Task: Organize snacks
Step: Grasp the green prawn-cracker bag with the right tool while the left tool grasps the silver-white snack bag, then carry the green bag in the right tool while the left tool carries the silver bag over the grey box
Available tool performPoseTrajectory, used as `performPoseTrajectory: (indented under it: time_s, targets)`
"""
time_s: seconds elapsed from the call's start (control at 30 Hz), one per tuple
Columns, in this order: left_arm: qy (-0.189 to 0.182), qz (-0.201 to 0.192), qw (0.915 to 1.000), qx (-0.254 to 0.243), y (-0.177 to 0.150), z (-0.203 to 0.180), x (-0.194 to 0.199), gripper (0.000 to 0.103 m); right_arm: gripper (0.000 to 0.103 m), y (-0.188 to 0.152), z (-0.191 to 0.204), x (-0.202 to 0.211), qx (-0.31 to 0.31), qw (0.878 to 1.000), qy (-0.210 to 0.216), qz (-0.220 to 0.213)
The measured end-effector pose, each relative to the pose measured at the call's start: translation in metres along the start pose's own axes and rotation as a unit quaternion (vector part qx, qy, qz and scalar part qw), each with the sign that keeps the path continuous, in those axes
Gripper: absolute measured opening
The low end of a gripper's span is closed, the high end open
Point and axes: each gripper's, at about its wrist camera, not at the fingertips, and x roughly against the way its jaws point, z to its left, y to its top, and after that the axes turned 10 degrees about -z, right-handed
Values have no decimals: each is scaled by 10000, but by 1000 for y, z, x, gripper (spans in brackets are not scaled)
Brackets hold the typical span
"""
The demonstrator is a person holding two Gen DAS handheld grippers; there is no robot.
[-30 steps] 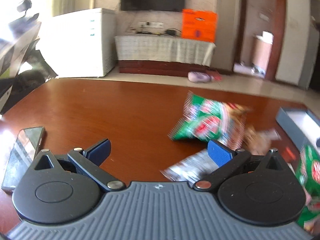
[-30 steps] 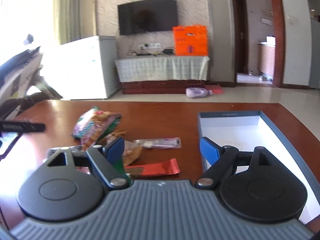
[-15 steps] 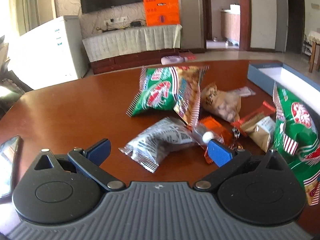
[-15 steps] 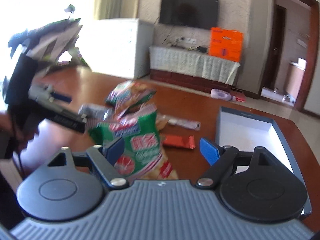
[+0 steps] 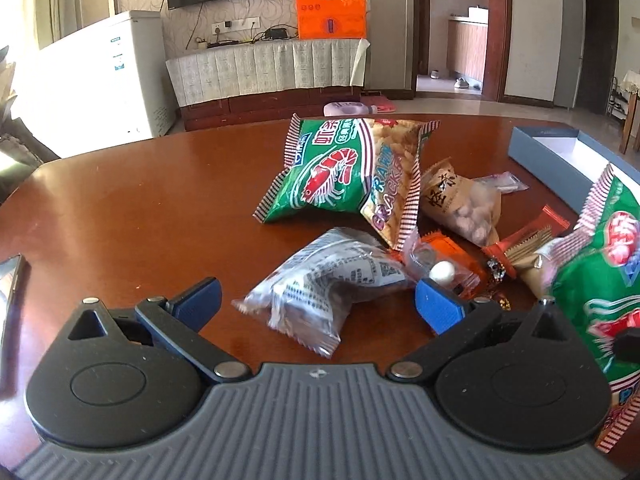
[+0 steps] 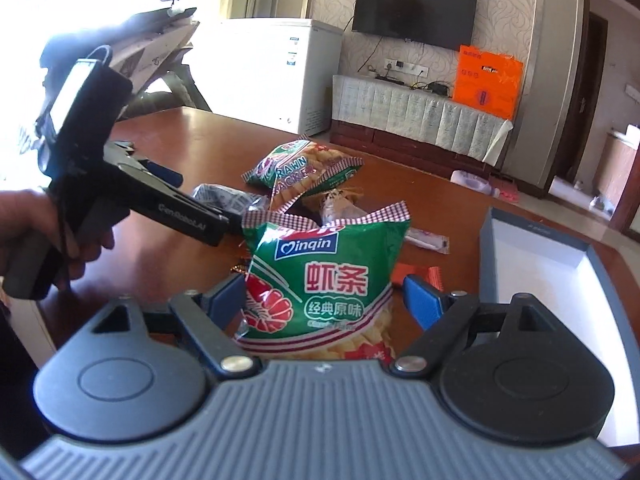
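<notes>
Both wrist cams are sitting low over the table (image 5: 132, 204), looking forward along their fingers: left is facing the snack pile (image 5: 384, 216) from close in, right is facing it from beside the box (image 6: 560, 264), both sharing the pile and TV wall.

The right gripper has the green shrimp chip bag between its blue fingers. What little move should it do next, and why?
Probably close the right gripper on the green prawn cracker bag. Its blue fingers are spread, with the bag between them and a gap on the right, so it isn't pinched yet. The blue-walled open box sits just to the right, seemingly empty, for dropping it in afterwards.
</notes>
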Motion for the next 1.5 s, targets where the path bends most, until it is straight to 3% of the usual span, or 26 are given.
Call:
performPoseTrajectory:
  time_s: [0.2,0.37,0.5,0.63,0.67,0.77,0.93,1.07,1.5]
  targets:
    - [-120,-31,9999,-87,2,-12,-3,103,88,1,12,-10,5,9998,40,178]
    - [-168,12,9998,-68,2,-19,-8,103,88,1,8,-15,-36,9990,-358,261]
    - [-161,19,9998,-120,1,-24,-13,103,89,-1,7,-17,0,9985,-393,381]
    - [-145,17,9998,-97,1,-25,-15,103,83,-1,5,-17,7,9983,-370,448]
    - [-139,7,9999,-88,0,-25,-14,100,80,-1,2,-15,-60,9984,-337,443]
    - [-85,-14,9999,-52,-1,-22,-11,74,74,0,-2,-13,-135,9984,-292,458]
    - [-242,22,9996,135,-2,-15,-14,51,67,0,-8,-10,-286,9982,-233,482]
    - [-339,3,9993,161,-3,-13,-13,48,66,3,-9,-8,-370,9983,-218,384]
    - [-113,-215,9997,-82,3,-24,-7,39,66,8,-12,1,-534,9983,-224,9]
